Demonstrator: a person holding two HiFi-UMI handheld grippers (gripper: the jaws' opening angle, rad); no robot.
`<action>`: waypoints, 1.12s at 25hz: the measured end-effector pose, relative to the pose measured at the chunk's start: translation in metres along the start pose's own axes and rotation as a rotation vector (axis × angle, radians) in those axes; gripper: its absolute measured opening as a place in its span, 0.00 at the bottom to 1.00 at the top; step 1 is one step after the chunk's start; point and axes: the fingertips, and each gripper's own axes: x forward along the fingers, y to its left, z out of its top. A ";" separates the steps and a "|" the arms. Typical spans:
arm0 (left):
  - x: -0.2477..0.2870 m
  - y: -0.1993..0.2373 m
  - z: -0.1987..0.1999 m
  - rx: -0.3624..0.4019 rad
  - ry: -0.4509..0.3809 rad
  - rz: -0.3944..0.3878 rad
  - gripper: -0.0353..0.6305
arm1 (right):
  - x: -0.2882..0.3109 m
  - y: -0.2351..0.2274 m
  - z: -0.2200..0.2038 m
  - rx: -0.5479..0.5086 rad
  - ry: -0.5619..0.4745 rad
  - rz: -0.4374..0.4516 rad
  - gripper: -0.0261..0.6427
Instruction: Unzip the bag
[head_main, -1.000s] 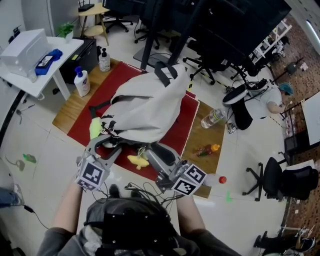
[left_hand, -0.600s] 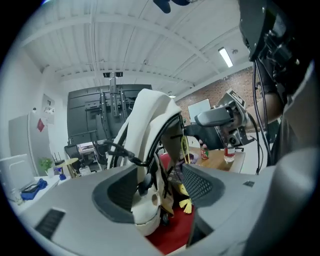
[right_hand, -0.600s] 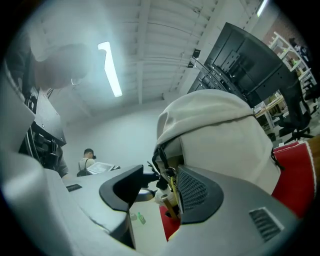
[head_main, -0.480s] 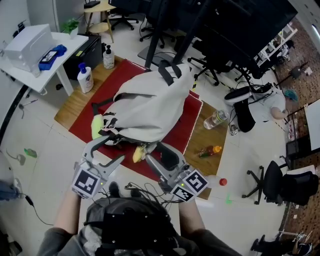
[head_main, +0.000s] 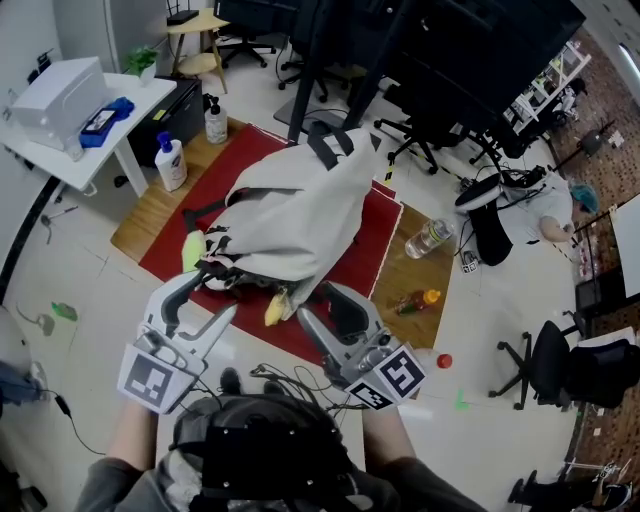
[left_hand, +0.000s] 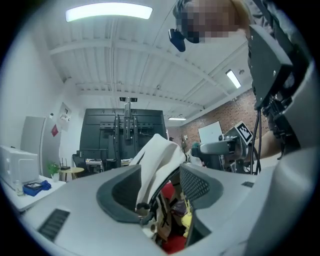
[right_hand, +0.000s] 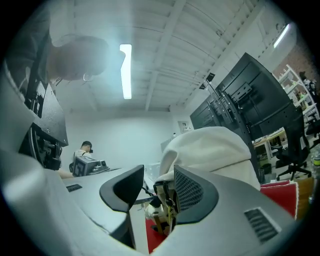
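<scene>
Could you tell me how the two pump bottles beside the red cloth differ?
The nearer pump bottle has a light pump and blue label; the farther pump bottle has a black pump and no blue. The nearer body is solid white; the farther looks translucent. Both stand upright on the wooden tabletop.

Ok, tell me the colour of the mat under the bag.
Red; the mat shows best in the head view.

Bag (head_main: 290, 215) blocks mat (head_main: 368, 250) centre; open gap toward water bottle (head_main: 427, 238).
</scene>
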 end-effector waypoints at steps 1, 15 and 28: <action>-0.001 0.000 0.004 -0.011 -0.012 0.009 0.47 | 0.000 0.002 0.002 0.003 -0.007 0.008 0.34; 0.005 0.014 0.014 -0.149 -0.085 0.090 0.12 | 0.009 -0.010 0.018 0.030 -0.086 -0.030 0.15; 0.011 0.010 -0.003 -0.191 -0.059 0.077 0.08 | 0.014 -0.006 0.010 -0.014 -0.078 -0.031 0.06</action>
